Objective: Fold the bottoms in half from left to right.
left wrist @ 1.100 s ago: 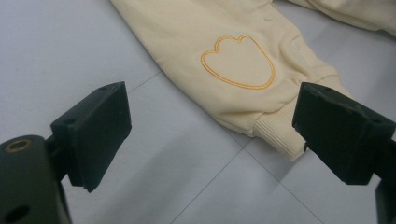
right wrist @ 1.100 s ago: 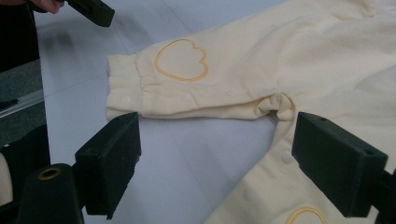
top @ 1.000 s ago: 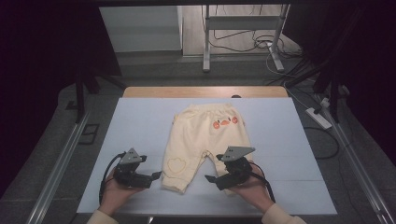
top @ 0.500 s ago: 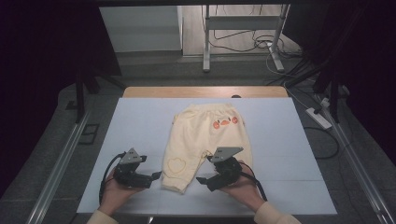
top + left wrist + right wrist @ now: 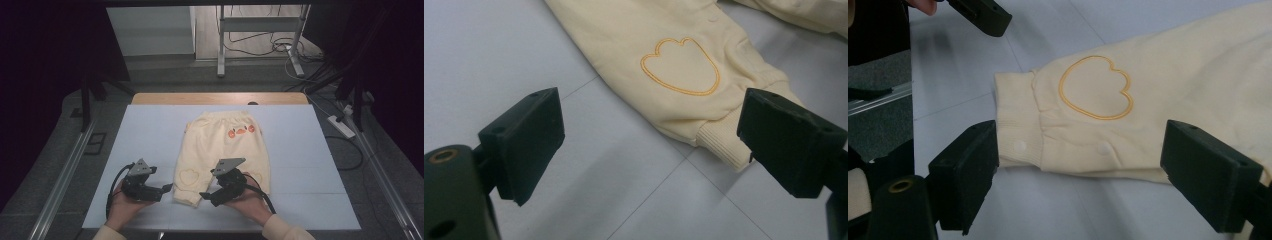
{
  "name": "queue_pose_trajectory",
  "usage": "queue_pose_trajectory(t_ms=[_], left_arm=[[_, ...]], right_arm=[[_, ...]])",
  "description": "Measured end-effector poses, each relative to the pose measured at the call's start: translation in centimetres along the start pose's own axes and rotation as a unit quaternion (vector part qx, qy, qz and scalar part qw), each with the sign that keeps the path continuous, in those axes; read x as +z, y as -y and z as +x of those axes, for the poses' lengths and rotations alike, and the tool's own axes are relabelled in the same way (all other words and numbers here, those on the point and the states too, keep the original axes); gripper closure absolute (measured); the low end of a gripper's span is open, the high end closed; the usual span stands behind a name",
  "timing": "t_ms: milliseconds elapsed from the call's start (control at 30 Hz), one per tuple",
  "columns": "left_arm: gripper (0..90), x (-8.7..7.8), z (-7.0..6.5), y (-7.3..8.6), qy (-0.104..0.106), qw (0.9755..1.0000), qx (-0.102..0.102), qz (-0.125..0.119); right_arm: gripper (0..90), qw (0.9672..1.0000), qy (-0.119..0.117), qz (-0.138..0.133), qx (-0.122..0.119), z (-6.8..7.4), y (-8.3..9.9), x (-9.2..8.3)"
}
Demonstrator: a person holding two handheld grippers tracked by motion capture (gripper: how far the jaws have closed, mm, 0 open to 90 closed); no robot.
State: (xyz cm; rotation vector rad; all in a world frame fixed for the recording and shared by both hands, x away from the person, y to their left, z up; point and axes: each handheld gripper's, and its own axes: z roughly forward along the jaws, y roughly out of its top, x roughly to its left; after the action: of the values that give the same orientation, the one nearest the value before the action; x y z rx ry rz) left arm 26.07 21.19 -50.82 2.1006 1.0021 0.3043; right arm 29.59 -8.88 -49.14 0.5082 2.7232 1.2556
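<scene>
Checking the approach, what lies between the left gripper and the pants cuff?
Bare table, in the left gripper view: the left gripper is open, short of the cuff.

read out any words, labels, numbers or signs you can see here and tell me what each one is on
There is no readable text. The cream baby pants bear only pictures: an orange outlined paw shape near the leg cuff and a small orange print near the waistband, too small to tell whether it holds letters. The table is unmarked.
</scene>
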Motion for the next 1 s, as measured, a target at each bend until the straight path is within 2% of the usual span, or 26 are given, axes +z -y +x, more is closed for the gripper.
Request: queue_pose_trajectory(t_ms=[333,767,933,1000], left_arm=[[11.2,0.0,0.0,0.0,0.001,1.0000,-0.001,-0.001],[11.2,-0.1,0.0,0.0,0.002,1.0000,-0.001,-0.001],[11.2,-0.1,0.1,0.1,0.003,1.0000,-0.004,-0.003],[11.2,-0.1,0.1,0.1,0.003,1.0000,-0.004,-0.003]], right_arm=[[15.8,0.9997,-0.013,0.012,-0.016,1.0,-0.7,1.7],[15.8,0.9989,-0.029,0.030,-0.022,1.9,-1.4,3.9],[15.8,0.9980,-0.030,0.040,-0.038,2.6,-1.9,5.2],[15.9,0.9980,-0.034,0.040,-0.037,2.7,-2.0,5.4]])
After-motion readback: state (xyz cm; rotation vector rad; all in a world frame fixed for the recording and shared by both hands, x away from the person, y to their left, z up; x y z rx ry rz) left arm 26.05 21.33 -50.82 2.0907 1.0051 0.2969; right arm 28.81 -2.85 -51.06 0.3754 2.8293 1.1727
